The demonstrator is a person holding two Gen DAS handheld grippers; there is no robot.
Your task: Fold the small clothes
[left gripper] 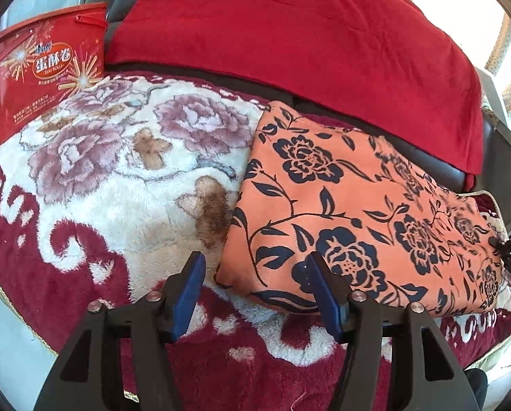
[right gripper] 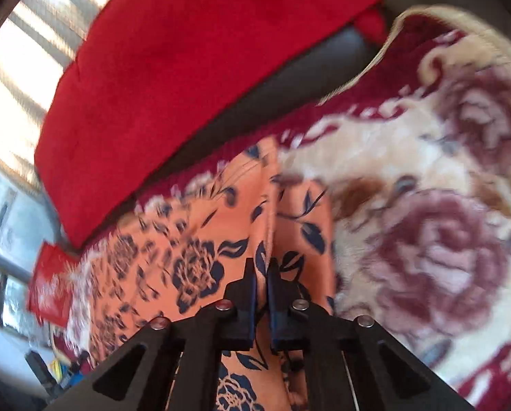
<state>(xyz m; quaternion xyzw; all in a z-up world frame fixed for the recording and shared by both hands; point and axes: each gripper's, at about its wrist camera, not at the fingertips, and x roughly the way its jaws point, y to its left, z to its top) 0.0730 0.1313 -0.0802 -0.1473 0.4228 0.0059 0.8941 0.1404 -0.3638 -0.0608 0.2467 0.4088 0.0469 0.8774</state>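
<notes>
An orange cloth with a dark blue flower print [left gripper: 351, 205] lies flat on a plush blanket. In the left wrist view my left gripper [left gripper: 255, 260] stands open over the cloth's near left corner, and its blue pads [left gripper: 190, 294] do not touch the cloth. The right wrist view is blurred. There my right gripper [right gripper: 261, 265] is shut on a raised fold of the orange cloth [right gripper: 186, 239], which bunches up between the fingers. The right gripper's dark tip [left gripper: 510, 250] also shows at the cloth's right edge.
The plush blanket [left gripper: 118, 178], cream with pink roses and a maroon border, covers the seat. A red blanket [left gripper: 289, 34] drapes the dark backrest behind. A red tin box [left gripper: 43, 68] stands at the far left.
</notes>
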